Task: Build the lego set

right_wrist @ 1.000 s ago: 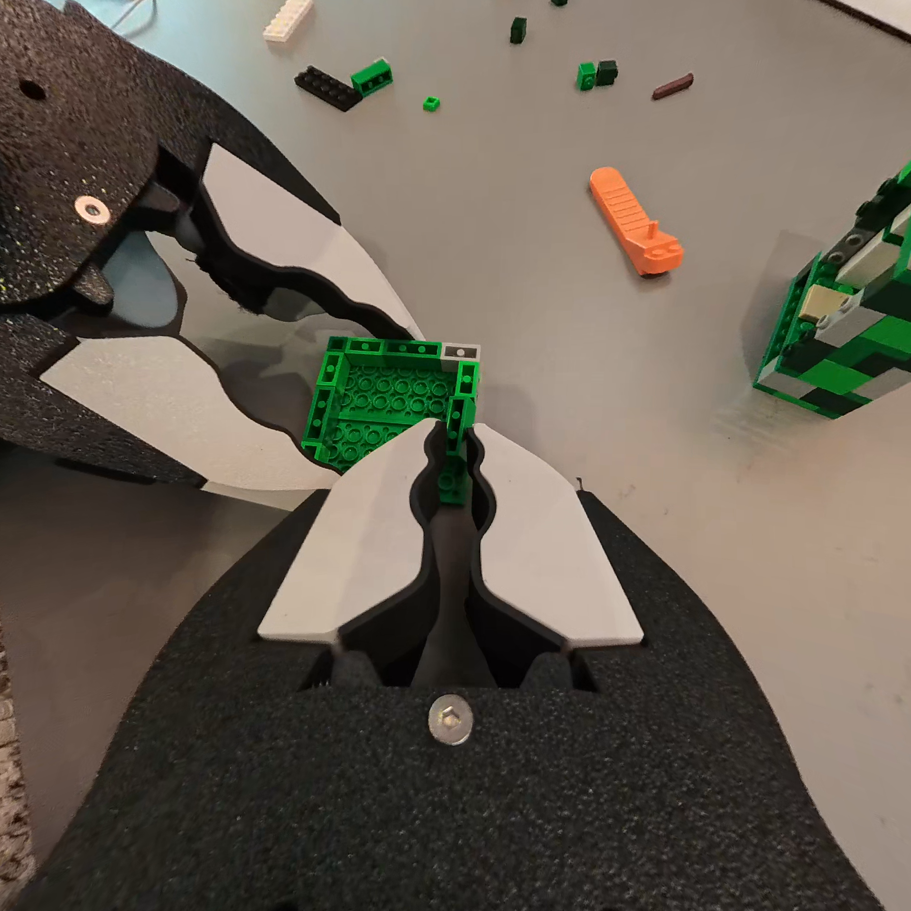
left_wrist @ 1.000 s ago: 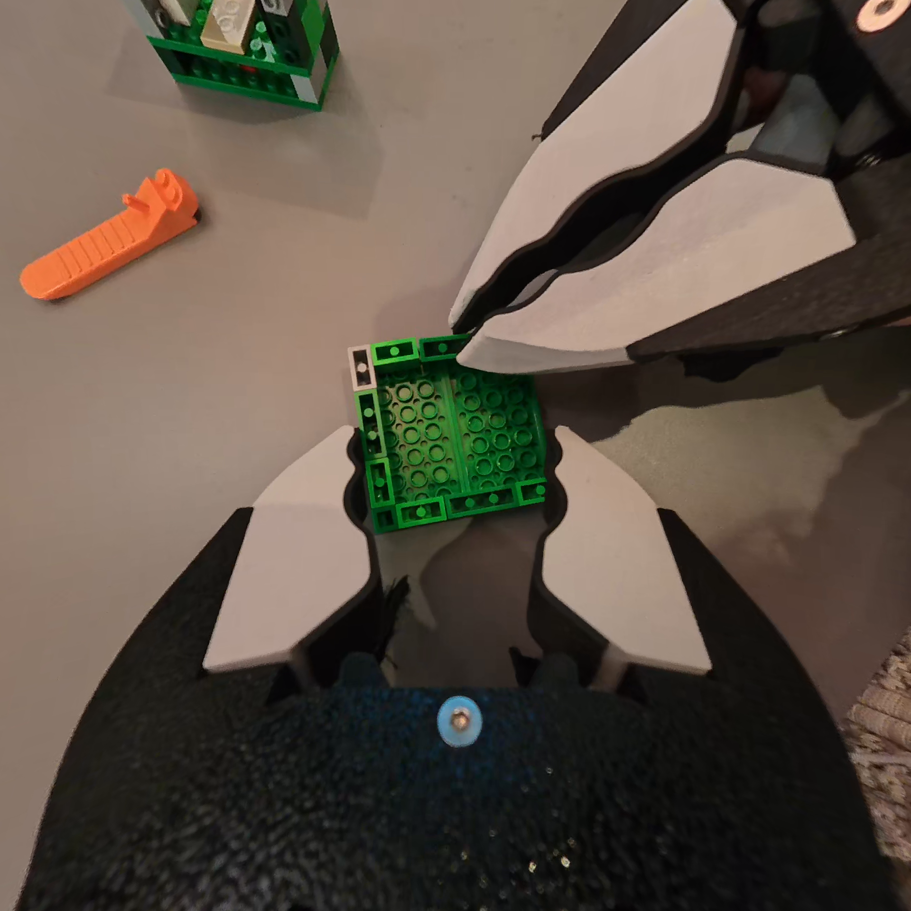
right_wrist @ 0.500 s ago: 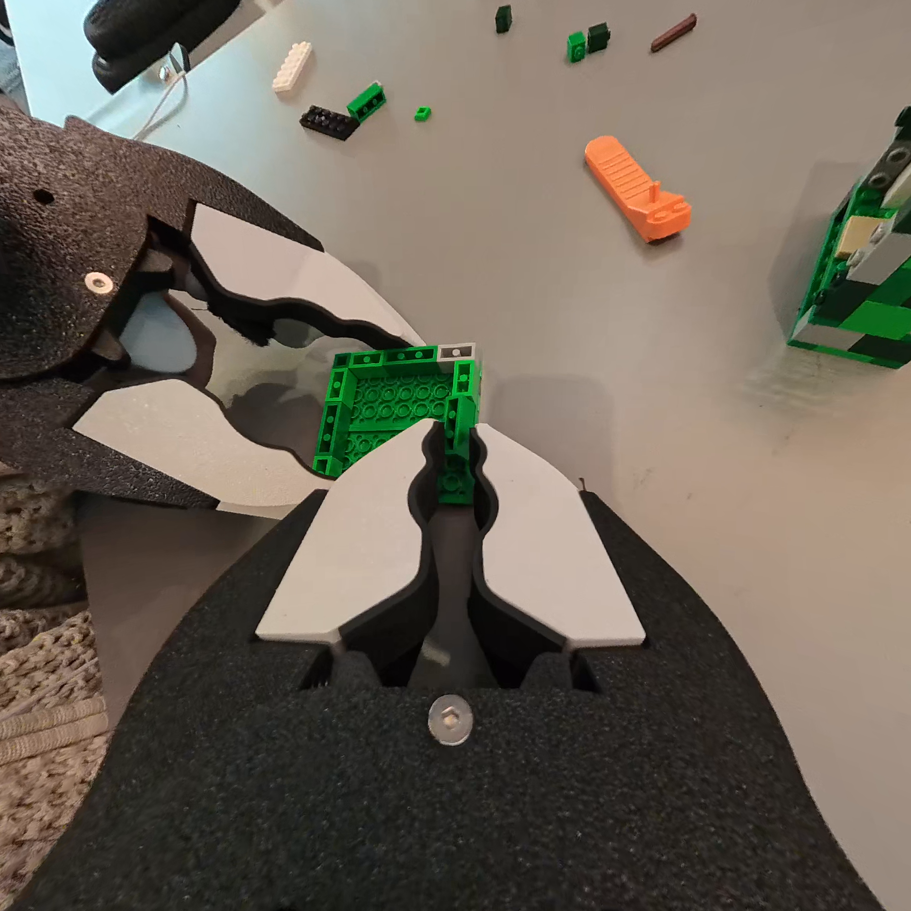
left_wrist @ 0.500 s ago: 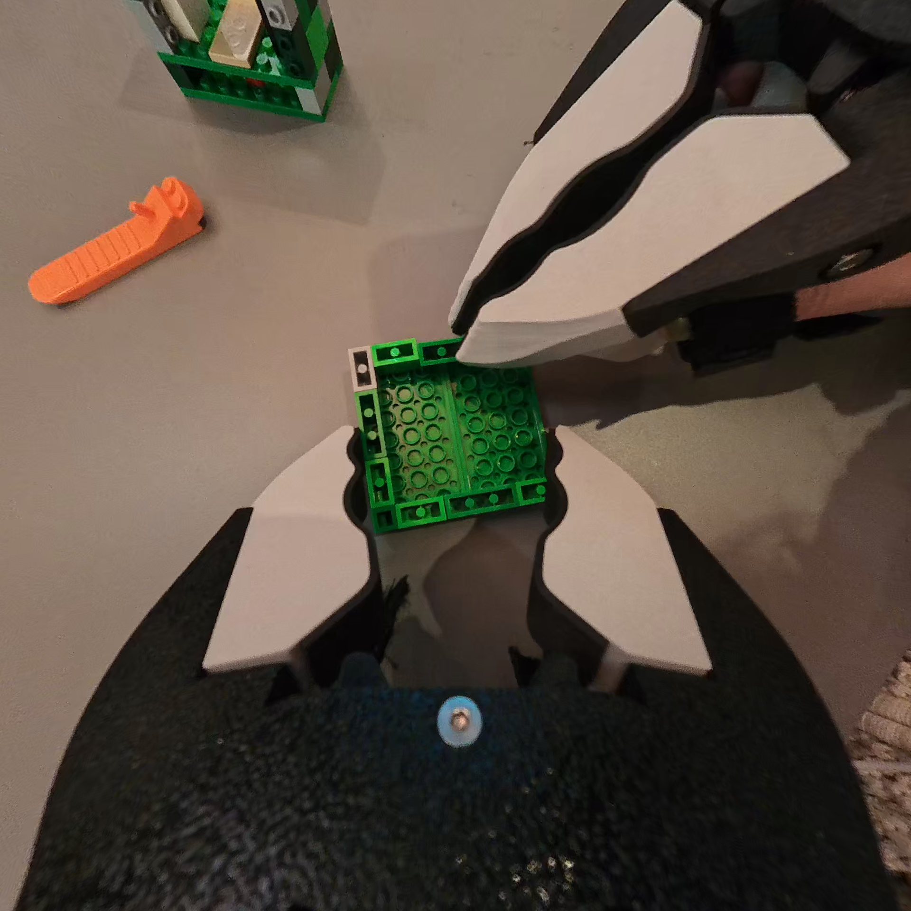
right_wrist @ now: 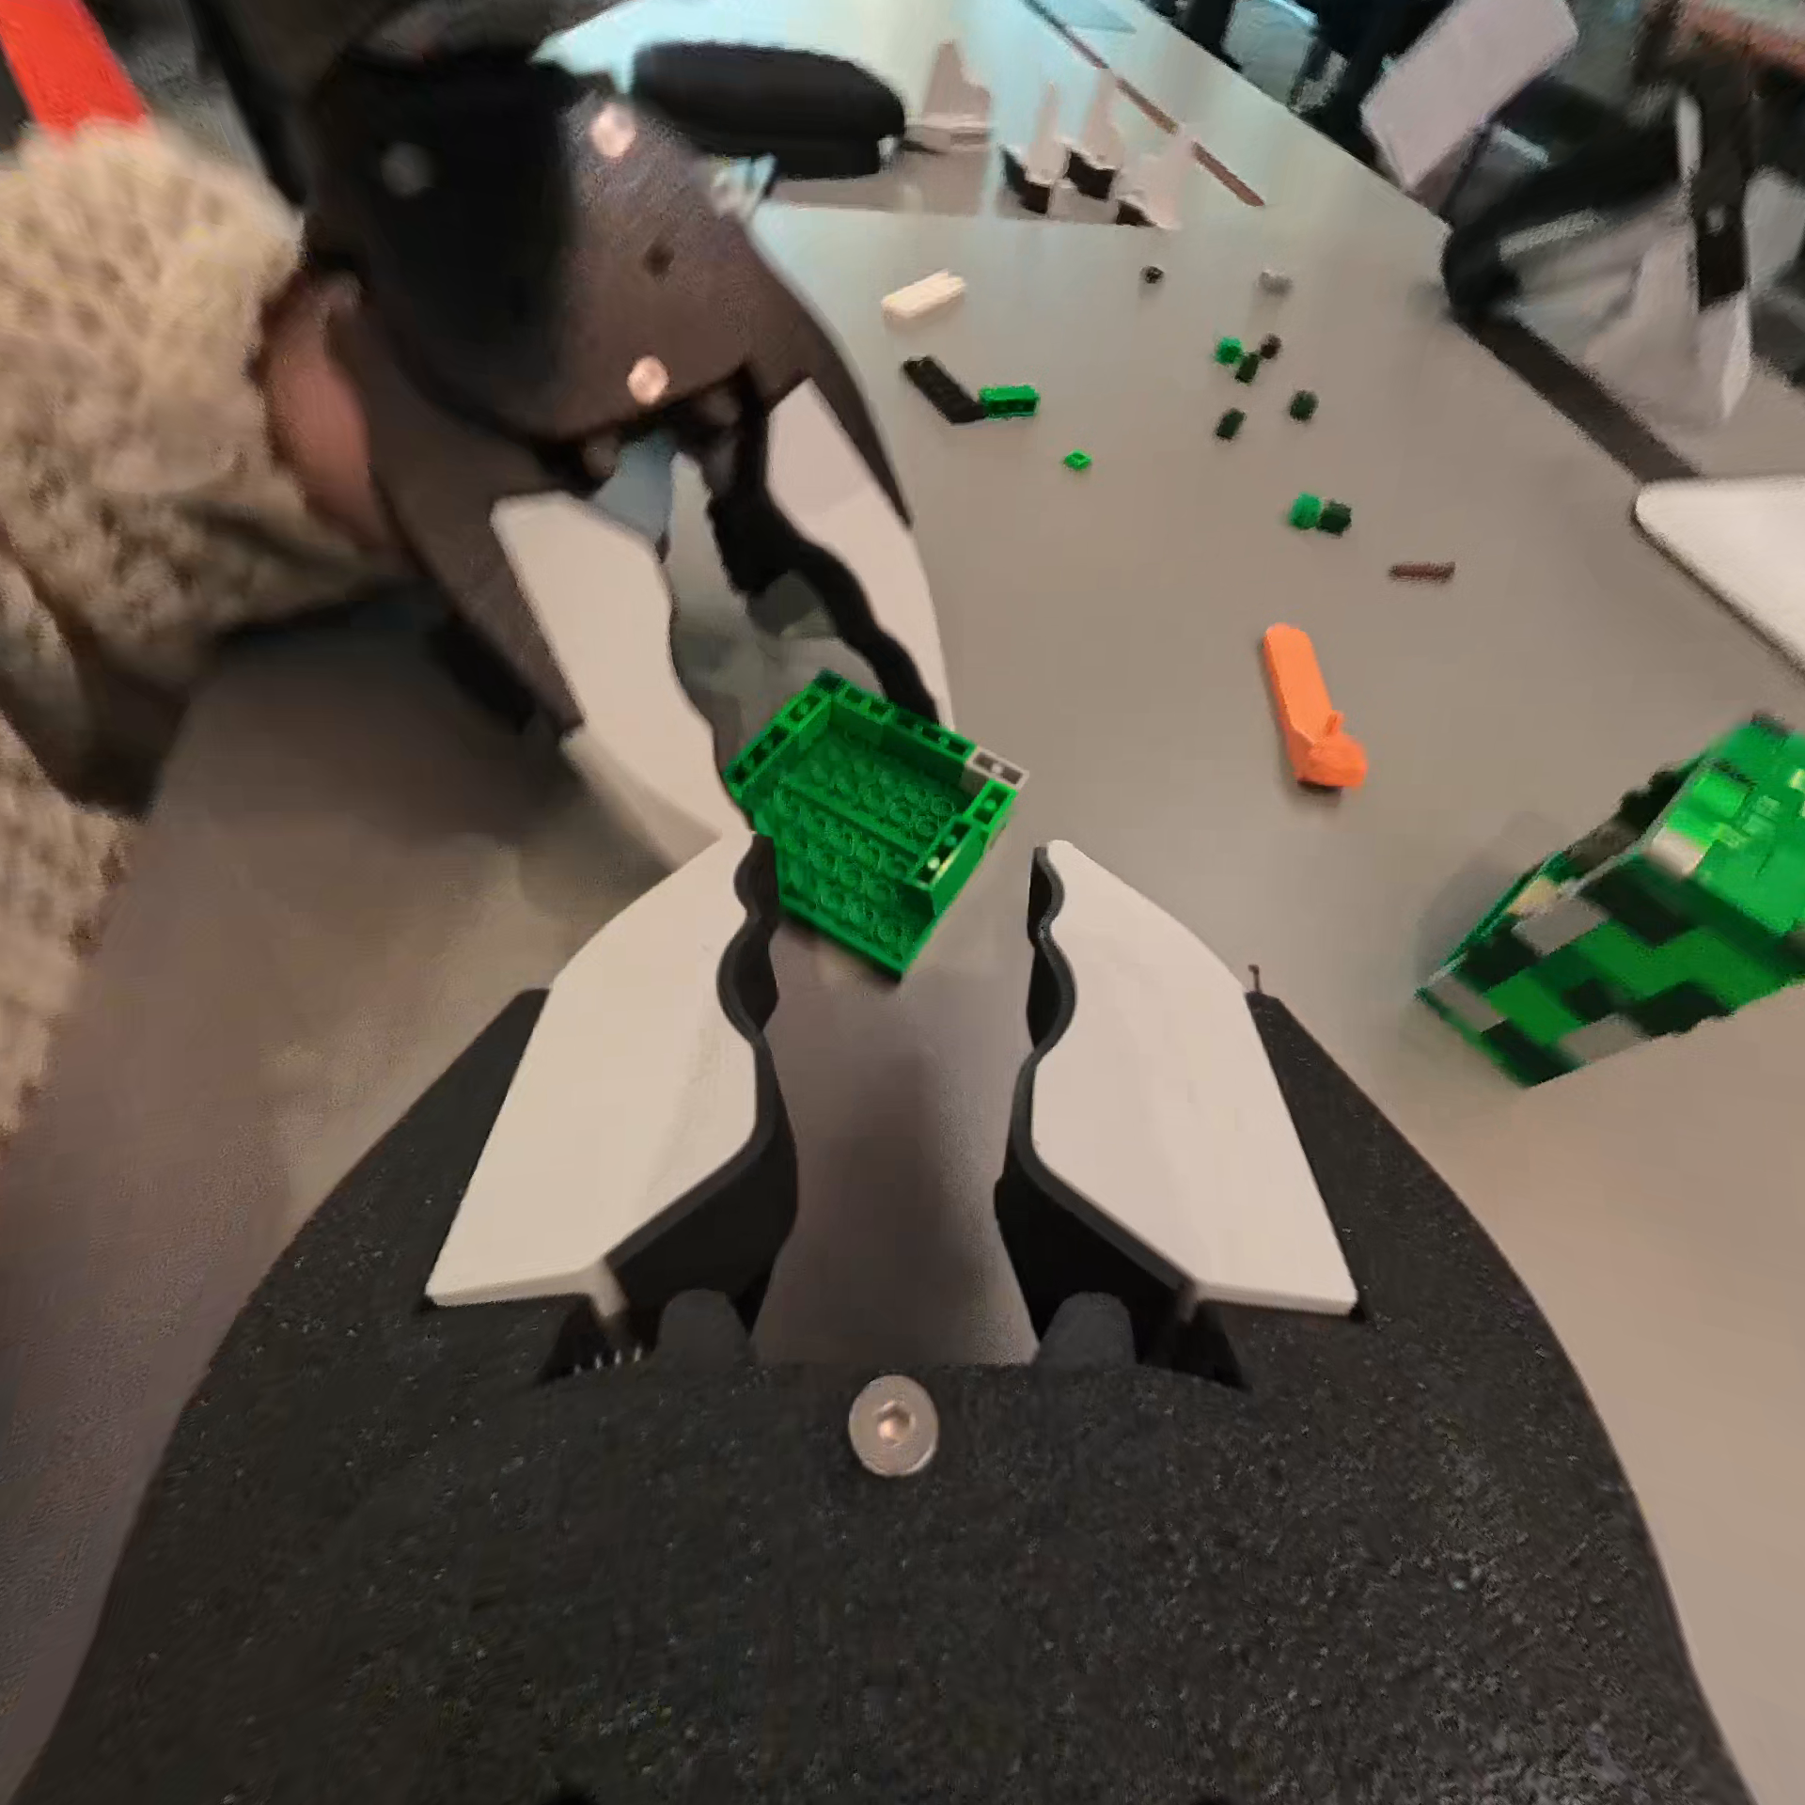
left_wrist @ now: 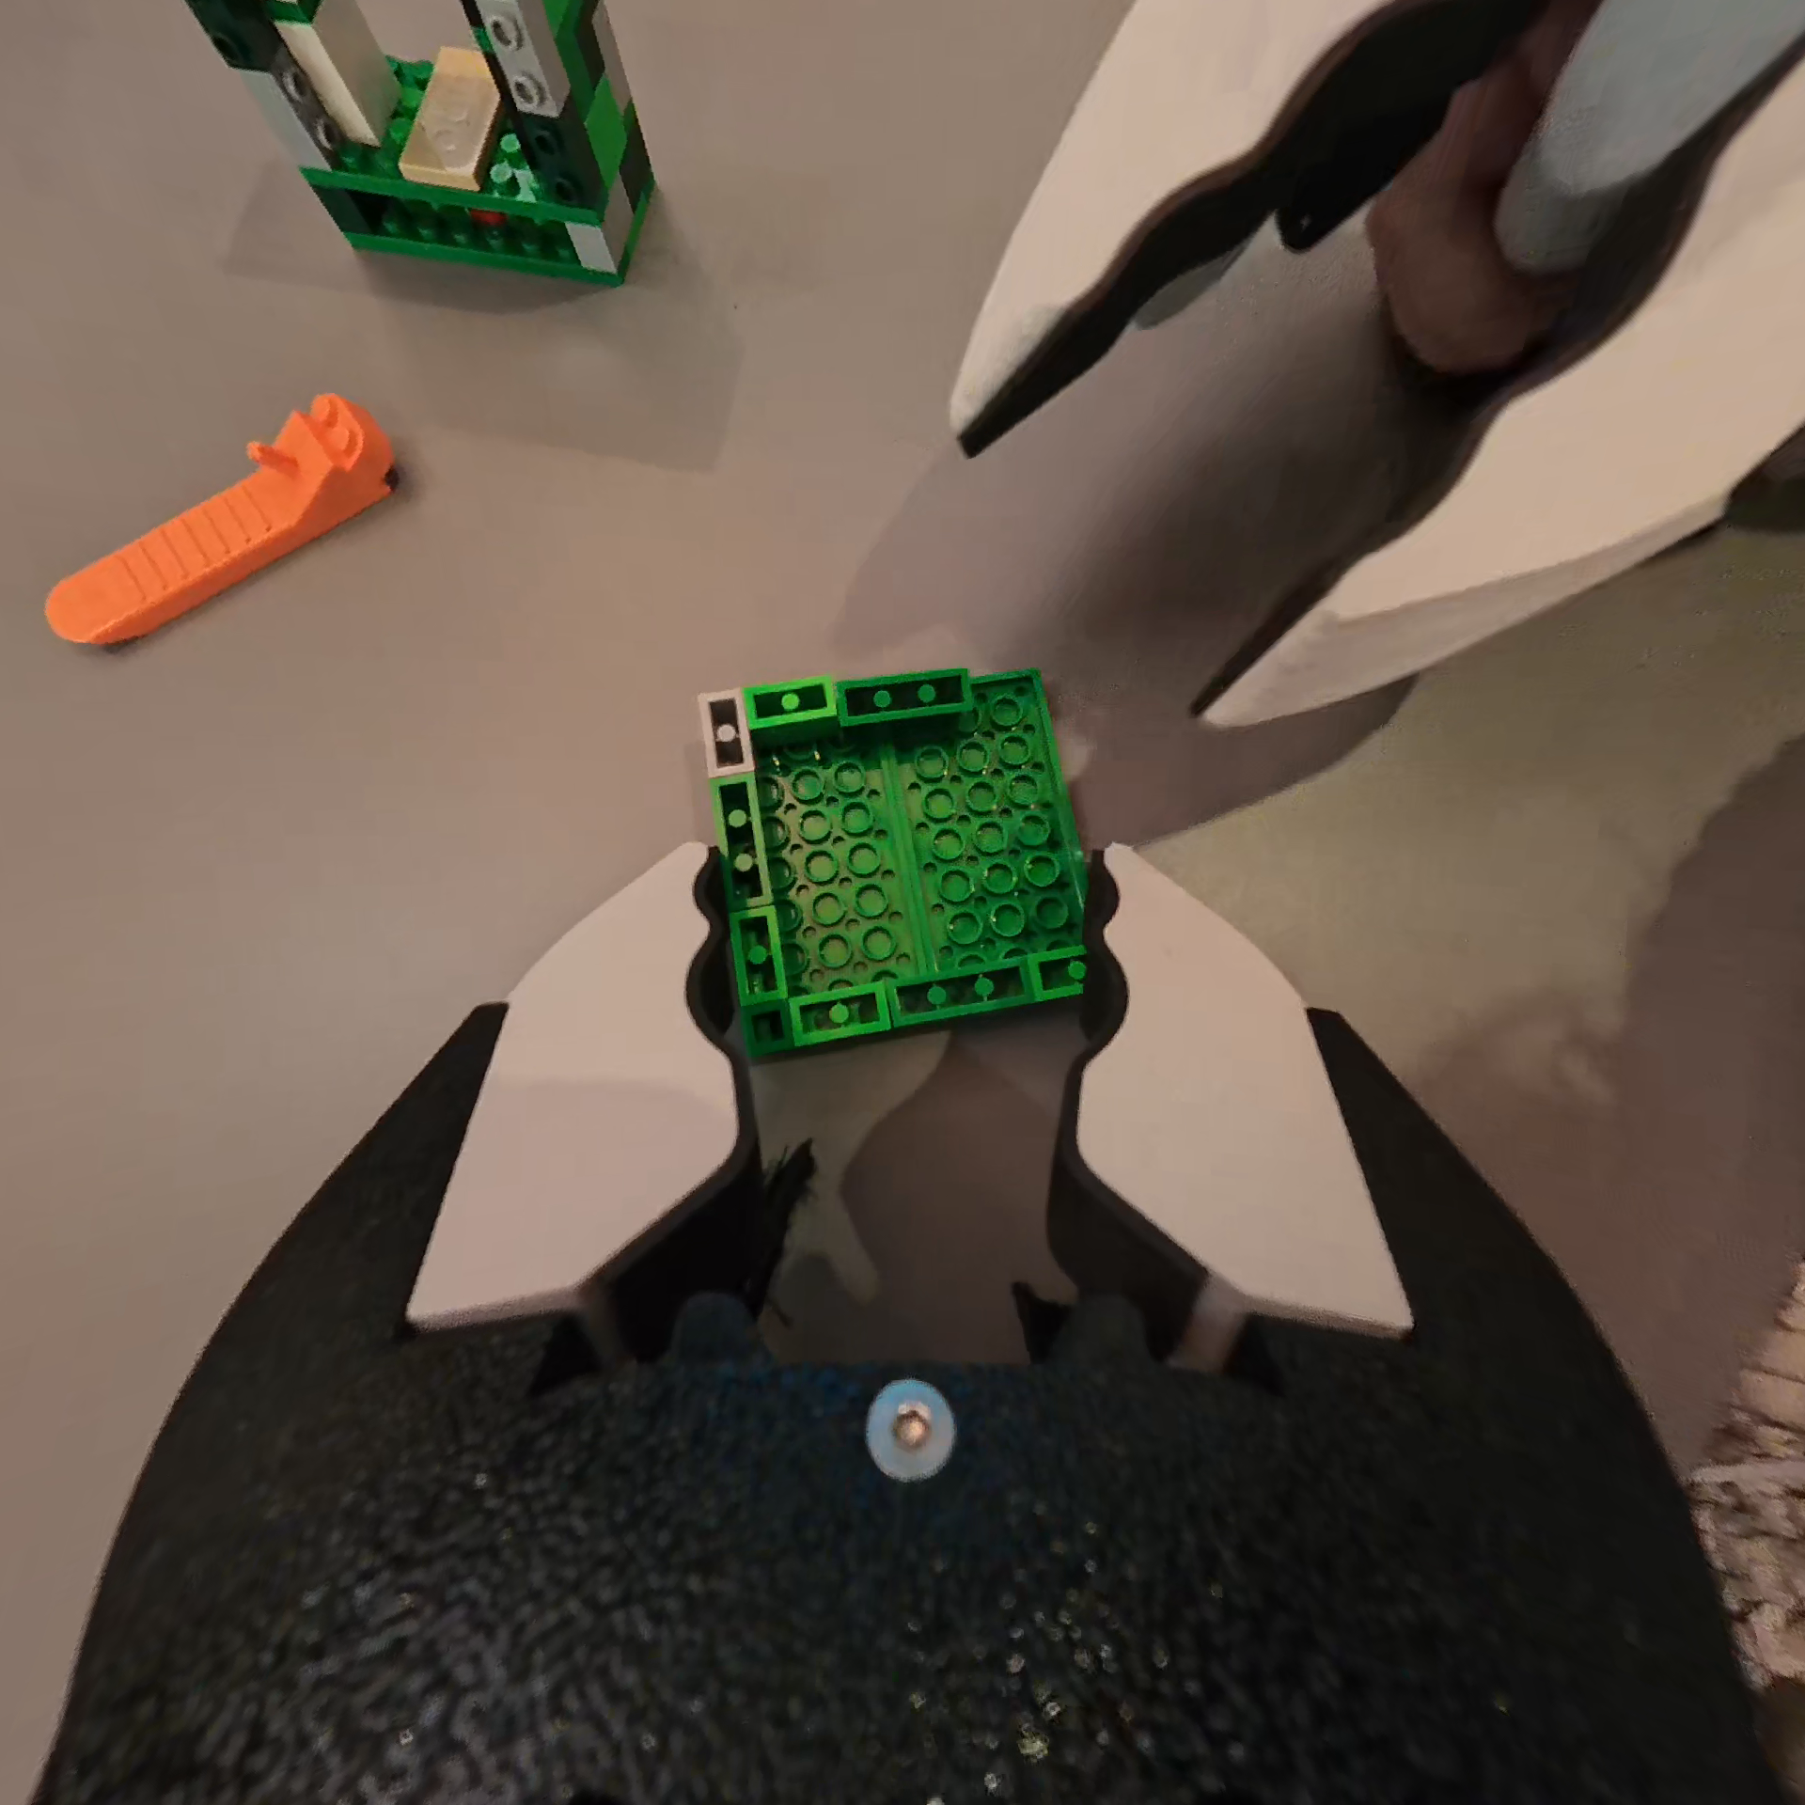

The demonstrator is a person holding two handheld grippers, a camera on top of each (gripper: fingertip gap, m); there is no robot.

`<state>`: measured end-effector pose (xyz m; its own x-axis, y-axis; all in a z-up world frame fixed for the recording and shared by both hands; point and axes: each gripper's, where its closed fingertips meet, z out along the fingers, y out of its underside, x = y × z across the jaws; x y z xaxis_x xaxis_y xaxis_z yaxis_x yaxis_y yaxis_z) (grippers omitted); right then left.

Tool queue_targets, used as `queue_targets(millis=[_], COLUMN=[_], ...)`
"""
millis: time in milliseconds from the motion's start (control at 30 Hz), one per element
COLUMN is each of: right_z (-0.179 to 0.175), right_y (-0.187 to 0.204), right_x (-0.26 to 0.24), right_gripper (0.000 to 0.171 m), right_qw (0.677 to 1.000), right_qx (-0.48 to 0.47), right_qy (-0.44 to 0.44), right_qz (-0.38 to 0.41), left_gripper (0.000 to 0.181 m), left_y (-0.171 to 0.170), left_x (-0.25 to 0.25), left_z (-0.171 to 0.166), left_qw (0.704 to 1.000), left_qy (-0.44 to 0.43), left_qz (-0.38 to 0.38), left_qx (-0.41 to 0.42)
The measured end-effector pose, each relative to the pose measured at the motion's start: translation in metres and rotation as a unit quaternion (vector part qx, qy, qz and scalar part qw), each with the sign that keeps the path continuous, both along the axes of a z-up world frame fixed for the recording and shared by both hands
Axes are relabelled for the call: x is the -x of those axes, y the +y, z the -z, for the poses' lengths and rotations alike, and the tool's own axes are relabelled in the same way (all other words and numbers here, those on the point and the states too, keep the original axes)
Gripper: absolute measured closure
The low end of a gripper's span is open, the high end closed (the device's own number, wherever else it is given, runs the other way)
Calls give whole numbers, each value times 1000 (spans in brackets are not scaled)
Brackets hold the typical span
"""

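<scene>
A square green plate assembly [left_wrist: 908, 850] with a low wall of green bricks and one grey corner brick sits between the fingers of my left gripper [left_wrist: 906, 879], which is shut on its two sides at table level. In the right wrist view the assembly [right_wrist: 869, 830] is tilted, with the left gripper's fingers [right_wrist: 606, 625] on it. My right gripper [right_wrist: 896, 855] is open and empty, just short of the assembly. In the left wrist view the right gripper [left_wrist: 1084, 576] hangs above and to the right of the assembly's far edge.
A green, black and grey built model [left_wrist: 459, 146] stands at the far left; it also shows in the right wrist view [right_wrist: 1660, 928]. An orange brick separator [left_wrist: 215, 527] lies near it. Loose small bricks [right_wrist: 1006, 398] and a white brick [right_wrist: 923, 293] lie farther off. A knit sleeve [right_wrist: 98, 440] is at the left. The grippers' ends are close to 6 cm from one another. Between my left fingertips and the orange brick separator [left_wrist: 215, 527] there is roughly 12 cm.
My right gripper, shut on a small green brick at the assembly's wall, has opened and pulled back and up. The brick stays on the wall. The left gripper keeps its hold.
</scene>
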<state>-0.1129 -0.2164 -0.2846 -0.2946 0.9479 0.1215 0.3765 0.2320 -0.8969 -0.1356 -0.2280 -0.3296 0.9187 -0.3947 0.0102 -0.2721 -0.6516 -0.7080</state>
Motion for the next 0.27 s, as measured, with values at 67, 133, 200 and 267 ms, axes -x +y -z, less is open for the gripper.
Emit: queue_targets(millis=[67, 133, 200, 267], right_z=[10, 25, 27, 31], right_y=[-1, -2, -5, -2], right_x=[-6, -11, -10, -7], right_gripper=[124, 128, 131, 130], right_qw=[994, 973, 956, 945], right_qx=[-105, -214, -269, -302], right_qy=[2, -12, 1, -6], right_qz=[-44, -86, -115, -127], left_gripper=[112, 112, 112, 112], left_y=[0, 1, 1, 2], left_x=[1, 1, 2, 2], left_z=[-1, -1, -2, -2], left_qw=[1000, 1000, 1000, 999], left_qy=[-9, -19, -29, -39], left_qz=[3, 5, 5, 7], left_qx=[-1, -1, -1, 0])
